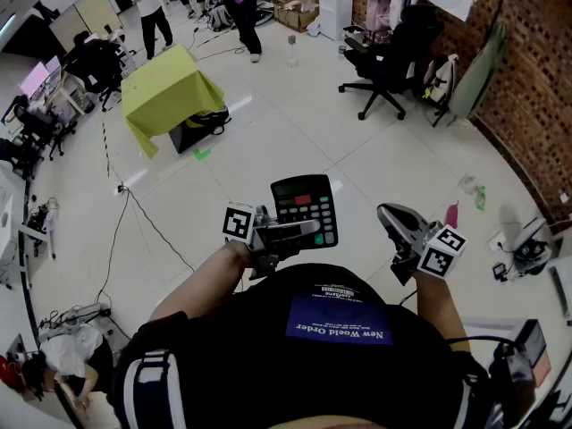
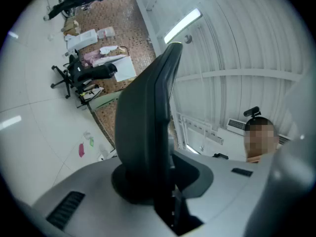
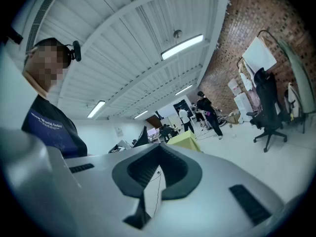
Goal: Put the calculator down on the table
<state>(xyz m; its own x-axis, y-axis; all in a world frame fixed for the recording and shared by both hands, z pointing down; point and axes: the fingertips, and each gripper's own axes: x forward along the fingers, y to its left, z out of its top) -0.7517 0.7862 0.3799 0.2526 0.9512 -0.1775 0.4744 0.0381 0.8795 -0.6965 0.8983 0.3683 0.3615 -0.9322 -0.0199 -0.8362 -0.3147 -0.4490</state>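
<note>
Left tongs (image 1: 288, 232) clamped on the calculator (image 1: 305, 206) at its near edge, keys up, held in the air above the floor (image 1: 295, 123). Right tongs (image 1: 393, 219) closed, empty. Yellow-draped bench (image 1: 165, 86) stood well apart. Judged best: carry level, lay flat, then release.

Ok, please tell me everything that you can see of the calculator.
The calculator is black and looks like plastic. It has a dark display at the top, rows of dark keys, one red key and something greenish near its lower right corner. It is in the air above the pale floor, face up, not on any table. The left gripper is shut on its lower edge; nothing else touches it.
</note>
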